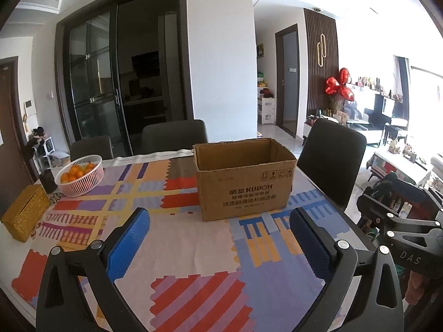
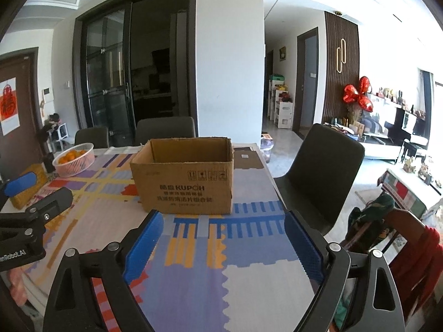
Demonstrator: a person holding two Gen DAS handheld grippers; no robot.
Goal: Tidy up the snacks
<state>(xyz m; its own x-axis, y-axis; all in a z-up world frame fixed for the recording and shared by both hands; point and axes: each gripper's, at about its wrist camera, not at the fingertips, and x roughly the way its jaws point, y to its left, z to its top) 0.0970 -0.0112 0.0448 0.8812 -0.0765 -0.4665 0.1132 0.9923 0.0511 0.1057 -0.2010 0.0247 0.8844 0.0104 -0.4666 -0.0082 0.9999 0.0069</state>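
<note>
A brown cardboard box (image 1: 243, 179) stands open-topped on a table covered by a patterned tablecloth (image 1: 193, 249) of red, blue, yellow and lilac blocks. In the left wrist view the box sits just right of the frame's middle, with printed lettering on its near face; in the right wrist view it sits in the centre, slightly left. From these angles only the box's bare inner walls show, and its floor is hidden. The left gripper (image 1: 218, 238) fills the bottom of its own frame with its blue-padded fingers (image 1: 127, 246) spread wide and released, nothing between them but tablecloth; it also shows at the left edge of the right wrist view. The right gripper (image 2: 224, 238) fills the bottom of its frame likewise, its jaws parted and empty, well short of the box, and part of its black body shows at the right edge of the left view. At the left of the left wrist view a white basket (image 1: 80, 177) of oranges (image 1: 74, 173) rests on the table, with a golden woven tissue box (image 1: 25, 215) lower left, near the table's edge. Dark chairs (image 1: 332, 160) stand around the table, one at the right of the frame and two behind it.
</note>
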